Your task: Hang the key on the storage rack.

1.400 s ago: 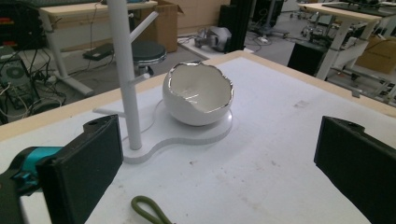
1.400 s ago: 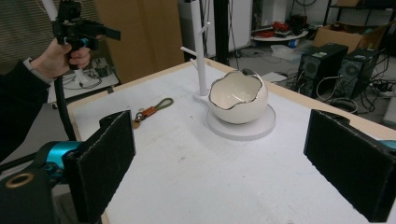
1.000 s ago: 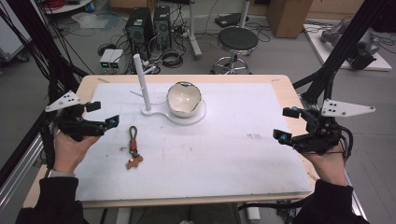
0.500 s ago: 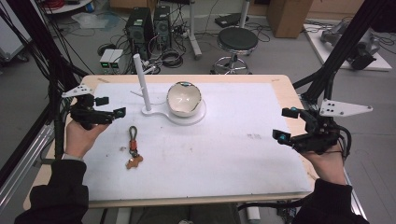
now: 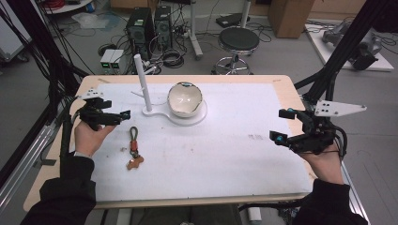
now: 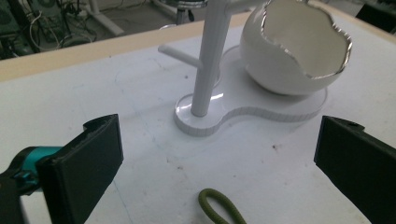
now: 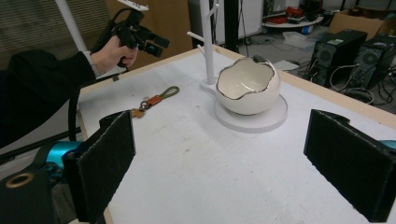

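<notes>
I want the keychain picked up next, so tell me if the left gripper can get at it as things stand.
Probably yes. The left gripper is open just beyond the keychain, which lies flat on bare mat. The stand and egg-shaped bowl sit farther back, off the path.

Black stool [image 5: 239,39], computer towers [image 5: 150,22], cardboard box [image 5: 287,15] beyond table.

A light wooden surface [image 5: 281,80] carries a white sheet [image 5: 244,140] over most of its top, on which a white stand base with an upright post [image 5: 162,111] rests far left of centre, and an olive-looped keychain with a brown tag [image 5: 134,149] lies nearer, to the left.
</notes>
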The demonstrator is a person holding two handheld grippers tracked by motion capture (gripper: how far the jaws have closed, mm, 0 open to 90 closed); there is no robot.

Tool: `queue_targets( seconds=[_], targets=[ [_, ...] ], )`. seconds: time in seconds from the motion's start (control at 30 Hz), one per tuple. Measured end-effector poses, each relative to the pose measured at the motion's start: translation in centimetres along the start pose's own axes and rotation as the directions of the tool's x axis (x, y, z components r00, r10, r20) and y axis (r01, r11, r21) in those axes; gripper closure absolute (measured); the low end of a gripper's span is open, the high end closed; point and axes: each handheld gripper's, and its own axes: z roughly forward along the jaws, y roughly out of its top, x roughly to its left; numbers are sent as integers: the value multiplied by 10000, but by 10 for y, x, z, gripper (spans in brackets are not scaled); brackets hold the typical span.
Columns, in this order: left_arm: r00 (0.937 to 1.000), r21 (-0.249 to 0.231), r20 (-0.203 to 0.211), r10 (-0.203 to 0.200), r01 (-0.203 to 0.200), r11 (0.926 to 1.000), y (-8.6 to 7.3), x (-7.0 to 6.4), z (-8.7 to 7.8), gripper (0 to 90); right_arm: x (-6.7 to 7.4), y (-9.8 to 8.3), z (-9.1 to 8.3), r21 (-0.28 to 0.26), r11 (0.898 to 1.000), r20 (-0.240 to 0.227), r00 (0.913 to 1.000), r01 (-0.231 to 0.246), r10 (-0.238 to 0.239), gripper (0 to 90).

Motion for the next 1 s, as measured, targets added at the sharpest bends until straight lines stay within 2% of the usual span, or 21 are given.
queue_targets(
  seconds=[0.1, 0.17, 0.5, 0.57, 0.63, 0.7, 0.83, 0.93, 1.0],
  targets=[
    [10000, 2, 2, -60, 60, 10000, -5, 1, 8, 17, 0, 0, 2, 29, 10000, 12, 10000, -3, 3, 81],
    [9996, 118, 91, -250, 249, 9996, -10, 4, 12, 17, 0, 0, 1, 68, 10000, -28, 10000, -55, 55, 81],
    [9980, 869, -300, -556, 580, 9945, -30, 13, 28, 17, 0, -1, -3, -32, 10000, 51, 10000, -74, 75, 81],
    [9976, 1186, -508, -470, 528, 9915, -34, 13, 33, 17, 0, -1, -2, 2, 10000, 69, 10000, -67, 67, 82],
    [9978, 1369, -547, -382, 454, 9895, -36, 13, 36, 17, 0, -1, -2, 8, 10000, 55, 10000, -74, 74, 81],
    [9976, 1360, -559, -417, 490, 9895, -37, 13, 37, 17, 0, -1, -2, 46, 9999, 45, 9999, -93, 93, 81],
    [9968, 1784, -763, -254, 388, 9832, -41, 13, 43, 17, 0, -1, -2, 36, 10000, 38, 10000, -49, 49, 81],
    [9962, 1902, -822, -279, 431, 9808, -43, 12, 45, 17, 1, 0, -4, -27, 10000, 25, 10000, -53, 53, 81],
    [9956, 2177, -919, -171, 368, 9753, -45, 12, 48, 17, 1, 0, -5, -23, 10000, 14, 10000, -76, 76, 81]
  ],
)
